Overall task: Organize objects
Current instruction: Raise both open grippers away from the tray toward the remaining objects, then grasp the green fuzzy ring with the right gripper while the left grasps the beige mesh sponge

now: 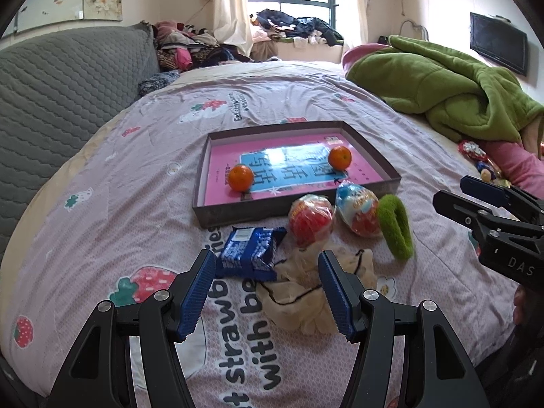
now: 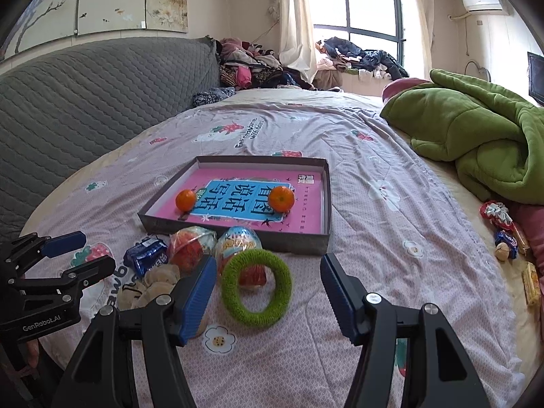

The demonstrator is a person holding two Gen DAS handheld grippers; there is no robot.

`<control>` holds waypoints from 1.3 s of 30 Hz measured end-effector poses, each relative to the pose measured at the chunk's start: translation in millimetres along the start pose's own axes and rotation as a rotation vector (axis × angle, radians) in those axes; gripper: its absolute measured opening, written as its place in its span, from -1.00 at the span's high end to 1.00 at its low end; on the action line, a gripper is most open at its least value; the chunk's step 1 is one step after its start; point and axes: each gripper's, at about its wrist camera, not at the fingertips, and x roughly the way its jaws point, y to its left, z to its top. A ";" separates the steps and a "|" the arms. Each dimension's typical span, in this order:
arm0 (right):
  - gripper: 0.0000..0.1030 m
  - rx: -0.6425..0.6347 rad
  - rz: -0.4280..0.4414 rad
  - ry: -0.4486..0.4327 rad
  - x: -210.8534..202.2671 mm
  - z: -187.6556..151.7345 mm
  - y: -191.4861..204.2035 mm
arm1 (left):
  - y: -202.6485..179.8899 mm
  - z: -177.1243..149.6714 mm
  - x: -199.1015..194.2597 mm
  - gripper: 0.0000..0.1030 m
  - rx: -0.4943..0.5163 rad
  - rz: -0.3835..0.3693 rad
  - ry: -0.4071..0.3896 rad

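Observation:
A shallow grey box [image 1: 217, 216] [image 2: 154, 221] with a pink book inside lies on the bed; two oranges [image 1: 240, 177] [image 1: 339, 157] [image 2: 185, 200] [image 2: 281, 198] sit in it. In front of the box lie a blue snack pack [image 1: 250, 253] [image 2: 147, 255], a red wrapped ball [image 1: 311, 219] [image 2: 190, 246], a blue-and-red wrapped egg [image 1: 358, 209] [image 2: 238, 239], a green fuzzy ring [image 1: 396, 226] [image 2: 256, 289] and a cream cloth [image 1: 306, 295] [image 2: 153, 285]. My left gripper [image 1: 267, 295] [image 2: 71, 255] is open over the cloth and snack pack. My right gripper [image 2: 268, 297] [image 1: 459, 193] is open around the green ring.
A green blanket [image 1: 442, 85] [image 2: 476, 136] lies at the right of the bed. A grey quilted headboard [image 1: 51, 108] stands at the left. Small snacks and wrappers [image 2: 506, 234] lie at the right edge. Piled clothes [image 1: 204, 47] sit at the far end.

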 end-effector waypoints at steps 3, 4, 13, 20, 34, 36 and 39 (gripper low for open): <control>-0.22 -0.003 0.001 0.014 1.4 -5.7 1.1 | -1.4 -4.8 -1.7 -0.25 0.004 -0.017 0.002; -0.22 -0.002 0.001 0.019 2.4 -7.0 1.1 | -2.0 -6.9 -1.5 -0.25 0.005 -0.025 0.006; -0.22 -0.017 0.000 0.057 10.3 -18.3 6.0 | -5.3 -18.2 2.6 -0.25 0.014 -0.054 0.039; -0.22 -0.022 0.003 0.082 15.7 -24.5 8.8 | -10.7 -26.0 3.6 -0.25 0.031 -0.080 0.050; -0.22 -0.038 0.010 0.141 26.4 -34.6 14.2 | -19.7 -33.5 9.5 -0.25 0.051 -0.119 0.103; -0.22 -0.045 0.008 0.152 29.0 -36.5 15.1 | -21.2 -35.2 11.3 -0.25 0.056 -0.115 0.109; -0.22 -0.056 0.006 0.162 32.3 -38.8 17.4 | -22.8 -37.6 13.6 -0.25 0.067 -0.110 0.112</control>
